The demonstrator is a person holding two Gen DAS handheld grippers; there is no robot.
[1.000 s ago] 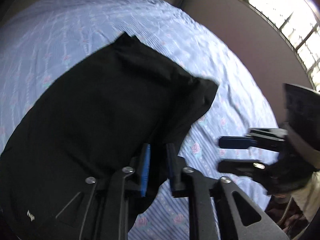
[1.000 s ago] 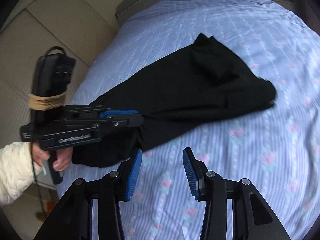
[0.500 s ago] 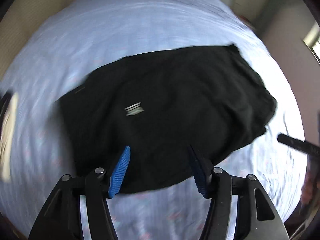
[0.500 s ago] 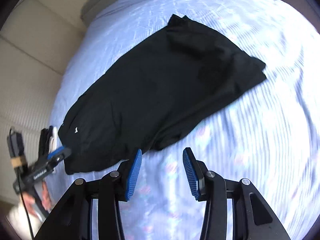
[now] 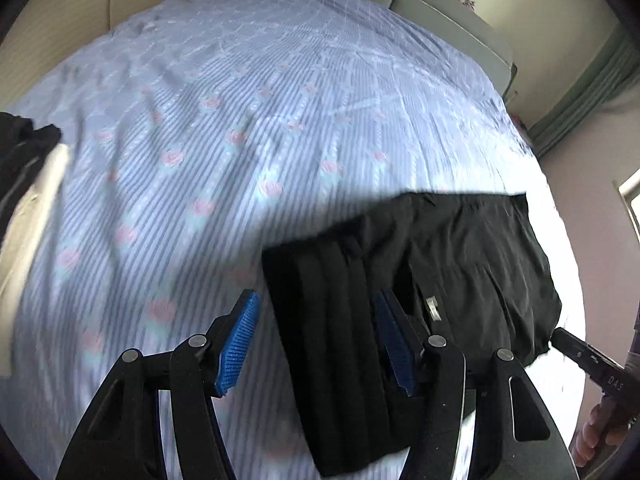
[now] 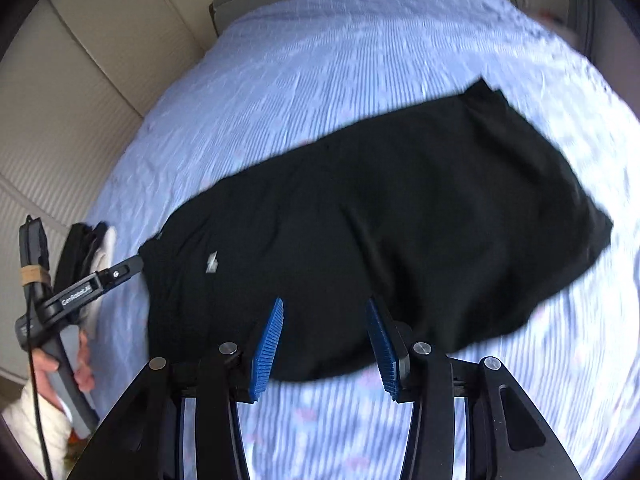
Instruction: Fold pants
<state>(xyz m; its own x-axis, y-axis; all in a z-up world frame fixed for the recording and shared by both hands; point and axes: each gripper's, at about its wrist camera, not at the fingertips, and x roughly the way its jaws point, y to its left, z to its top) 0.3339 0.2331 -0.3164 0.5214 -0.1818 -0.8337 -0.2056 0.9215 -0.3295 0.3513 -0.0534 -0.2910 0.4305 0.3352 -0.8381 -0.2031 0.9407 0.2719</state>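
Since a second ago the left gripper (image 5: 316, 344) has let go of the black pants (image 6: 380, 232) and swung to the waistband end, its fingers spread with the waistband (image 5: 332, 344) seen between them, not pinched; the pants lie flat on the blue flowered bedsheet (image 6: 340, 60); the right gripper (image 6: 326, 352) hovers over their near edge, fingers apart, grasping nothing.
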